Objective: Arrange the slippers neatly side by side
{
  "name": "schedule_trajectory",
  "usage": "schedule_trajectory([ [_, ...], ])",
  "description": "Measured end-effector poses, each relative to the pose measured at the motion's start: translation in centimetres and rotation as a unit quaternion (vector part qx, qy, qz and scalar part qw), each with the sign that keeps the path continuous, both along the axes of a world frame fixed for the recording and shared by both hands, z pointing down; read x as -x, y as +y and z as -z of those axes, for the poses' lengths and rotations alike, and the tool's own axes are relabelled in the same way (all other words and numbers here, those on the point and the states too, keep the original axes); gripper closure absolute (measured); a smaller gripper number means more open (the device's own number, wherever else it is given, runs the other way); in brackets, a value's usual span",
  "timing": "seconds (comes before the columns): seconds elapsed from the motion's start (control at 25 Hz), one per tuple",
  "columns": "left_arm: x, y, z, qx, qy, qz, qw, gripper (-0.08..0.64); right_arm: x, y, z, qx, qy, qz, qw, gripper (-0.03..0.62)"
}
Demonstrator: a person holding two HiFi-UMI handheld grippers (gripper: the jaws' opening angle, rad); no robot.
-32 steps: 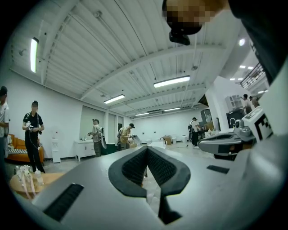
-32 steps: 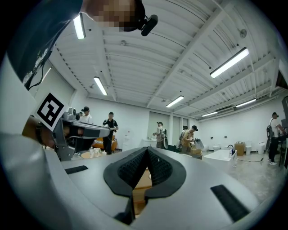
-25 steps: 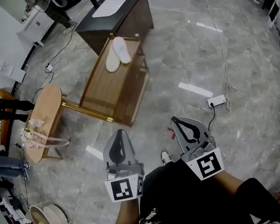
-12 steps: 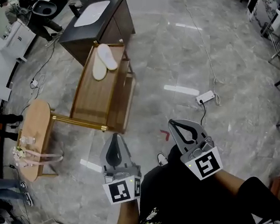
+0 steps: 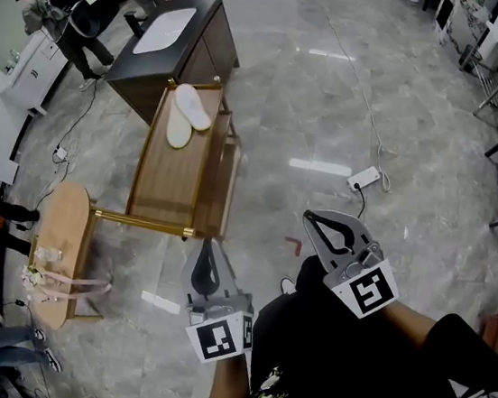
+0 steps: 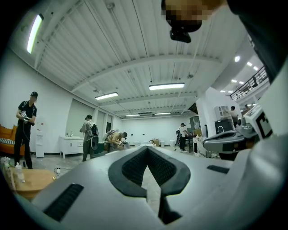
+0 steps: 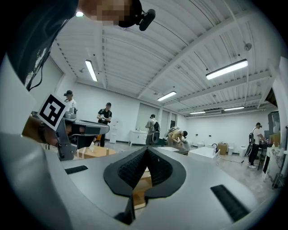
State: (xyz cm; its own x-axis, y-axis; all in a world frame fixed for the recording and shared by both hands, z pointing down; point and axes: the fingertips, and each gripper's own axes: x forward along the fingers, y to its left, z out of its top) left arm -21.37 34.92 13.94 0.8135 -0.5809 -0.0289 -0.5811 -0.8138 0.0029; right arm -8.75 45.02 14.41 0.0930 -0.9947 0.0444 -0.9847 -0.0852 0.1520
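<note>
Grey polished marble floor [image 5: 335, 96] fills most of the head view, and a long wooden bench [image 5: 174, 179] with a brass-coloured rail is seen standing on it, well ahead of the person. Two white slippers are counted, both at the far end of the bench: one slipper [image 5: 194, 106] is laid slantwise, and the other slipper [image 5: 177, 129] is laid just beside it, touching or overlapping it at one end, so that a narrow V is formed rather than a parallel pair. Which way up they are turned cannot be told at this size

Two claws are counted. The left claw [image 5: 208, 250] is held level close to the person's body, and in the left gripper view it is seen pressed together tip to tip, with nothing pinched. The right claw [image 5: 313, 220] is held alongside it and is likewise seen pressed together and empty in the right gripper view. Both are seen well apart from the bench

The task is judged not yet begun: nothing is gripped and the slippers are not aligned. All of it is judged to be left: the bench is to be approached, the slippers parted, turned the same way and set parallel

One dark cabinet [image 5: 174, 43] with a white top is seen just beyond the bench, one oval wooden side table [image 5: 62, 233] to its left, and one white power strip [image 5: 364, 178] with its cable on the floor. Several people are made out across the room, too small to be counted surely
</note>
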Motion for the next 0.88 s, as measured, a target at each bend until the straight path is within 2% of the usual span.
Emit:
schedule_trajectory([
  [0.4, 0.3, 0.0, -1.2, 0.01, -0.023, -0.013, 0.9996, 0.558, 0.0, 0.3, -0.8, 0.005, -0.018, -0.018, 1.0, 0.597],
  [0.88, 0.3, -1.7, -1.4, 0.002, -0.043, 0.017, 0.9989, 0.558, -1.6, -2.2, -2.0, 0.008, -0.041, -0.007, 0.999, 0.597],
])
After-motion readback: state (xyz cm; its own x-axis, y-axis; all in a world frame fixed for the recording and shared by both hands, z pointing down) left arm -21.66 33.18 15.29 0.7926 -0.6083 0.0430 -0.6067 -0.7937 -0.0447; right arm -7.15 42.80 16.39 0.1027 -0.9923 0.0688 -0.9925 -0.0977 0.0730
